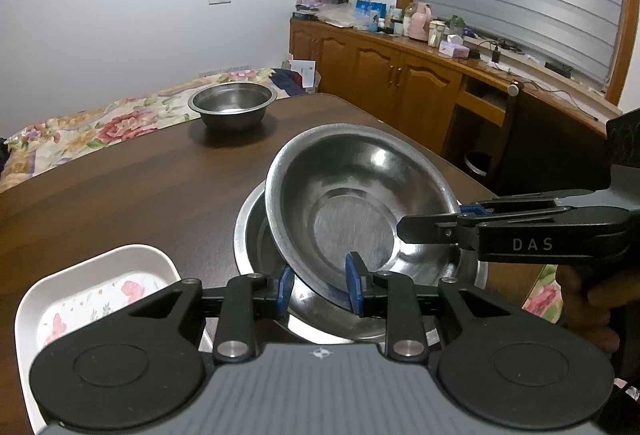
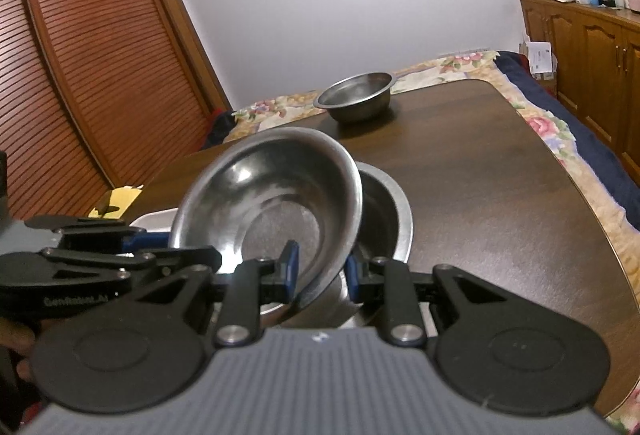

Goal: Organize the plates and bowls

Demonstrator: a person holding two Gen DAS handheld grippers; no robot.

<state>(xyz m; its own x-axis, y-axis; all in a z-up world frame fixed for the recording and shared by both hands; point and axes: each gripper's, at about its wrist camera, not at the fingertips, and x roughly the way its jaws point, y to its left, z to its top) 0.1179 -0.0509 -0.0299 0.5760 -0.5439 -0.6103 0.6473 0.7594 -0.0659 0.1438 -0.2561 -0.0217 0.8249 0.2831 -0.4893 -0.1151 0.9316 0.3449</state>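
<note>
A steel bowl (image 1: 352, 195) (image 2: 272, 187) hangs tilted, its lower edge inside a wider steel bowl (image 1: 256, 235) (image 2: 388, 219) that rests on the brown table (image 1: 120, 203). My left gripper (image 1: 320, 289) is shut on the tilted bowl's near rim, one blue pad outside the wall and one inside. My right gripper (image 1: 432, 223) (image 2: 320, 271) is shut on the rim a quarter turn away. In the right wrist view the left gripper (image 2: 172, 247) reaches in from the left. A third steel bowl (image 1: 232, 103) (image 2: 356, 95) stands alone at the table's far end.
A white tray (image 1: 80, 287) (image 2: 156, 219) with a flowered bottom lies left of the stacked bowls. A flowered bed (image 1: 80, 131) runs along the table's far side. Wooden cabinets (image 1: 380, 75) stand to the right, a slatted wardrobe (image 2: 80, 75) to the left.
</note>
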